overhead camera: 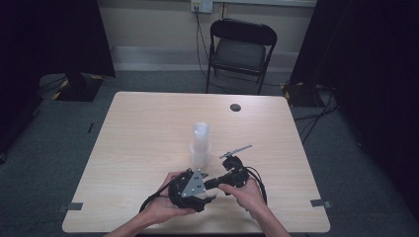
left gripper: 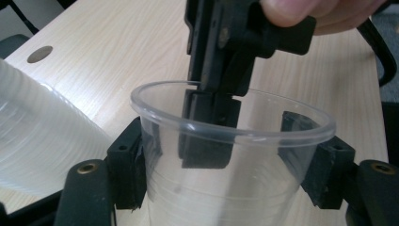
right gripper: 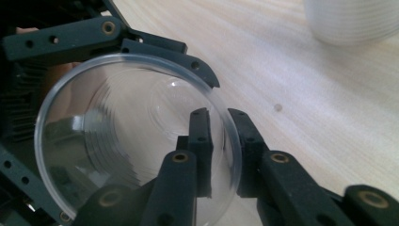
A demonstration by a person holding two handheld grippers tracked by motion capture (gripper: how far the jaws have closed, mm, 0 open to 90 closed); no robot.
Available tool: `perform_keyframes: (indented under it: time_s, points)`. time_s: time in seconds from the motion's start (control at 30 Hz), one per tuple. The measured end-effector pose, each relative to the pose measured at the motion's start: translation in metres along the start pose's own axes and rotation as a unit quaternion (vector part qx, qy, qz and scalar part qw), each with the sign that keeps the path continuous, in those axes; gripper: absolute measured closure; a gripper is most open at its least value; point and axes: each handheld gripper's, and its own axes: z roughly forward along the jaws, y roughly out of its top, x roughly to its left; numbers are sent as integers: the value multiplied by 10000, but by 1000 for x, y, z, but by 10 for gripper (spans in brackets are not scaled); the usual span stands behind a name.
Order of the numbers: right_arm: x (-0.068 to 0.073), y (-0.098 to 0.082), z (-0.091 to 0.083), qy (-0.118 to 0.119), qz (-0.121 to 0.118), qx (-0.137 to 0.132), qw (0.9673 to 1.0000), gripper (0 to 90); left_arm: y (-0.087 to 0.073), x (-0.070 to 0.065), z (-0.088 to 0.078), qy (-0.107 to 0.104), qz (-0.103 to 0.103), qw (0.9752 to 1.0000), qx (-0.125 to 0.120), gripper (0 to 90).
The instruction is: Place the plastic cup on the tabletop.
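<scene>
Clear and thin-walled, the plastic cup (left gripper: pixel 226 155) sits nearest the lens in the left gripper view, cradled between the fingers (left gripper: pixel 126 169) of the left gripper (overhead camera: pixel 190 190), which press on its outer wall from either side just below the rim; they are closed to the cup's width and hold it. I judge the cup very light, springy and easily crushed, smooth enough to slip, so a gentle hold near the stiffer rolled rim suits it best. Moving rightward, the right gripper (overhead camera: pixel 217 181) meets it mouth-on: in the right gripper view one of its fingers (right gripper: pixel 200 146) reaches inside the cup while the other stays outside, the rim (right gripper: pixel 233 150) passing between them. They stand nearly closed and seem to pinch that wall, though whether they truly bear on it I cannot tell. Both grippers hang low over the near edge of the bench (overhead camera: pixel 148 128). Beyond the fingers, just past their tips, stands a tall stack of cups (overhead camera: pixel 200 144), apart from the held one.
</scene>
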Motion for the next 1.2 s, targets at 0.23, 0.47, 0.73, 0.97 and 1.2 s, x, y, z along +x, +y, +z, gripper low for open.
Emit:
perform_keyframes:
  time_s: [0.23, 0.47, 0.73, 0.97, 1.2]
  points:
    - [2, 1, -8, -134, -193, -287, 9993, 779, -2, 5, 0, -94, -231, 9997, -2, 301]
    - [5, 2, -17, -183, -390, -568, 9975, 773, -2, 9, -2, -88, -488, 9988, -62, 304]
    - [5, 3, -27, -298, -499, -808, 9950, 742, -9, 13, -5, 179, -643, 9975, -227, 309]
    - [4, 4, -34, -314, -520, -1015, 9930, 741, -12, 20, -5, 196, -838, 9960, -257, 309]
    - [-3, 1, -42, -481, -494, -1207, 9903, 727, -16, 34, -5, 68, -1237, 9921, -216, 309]
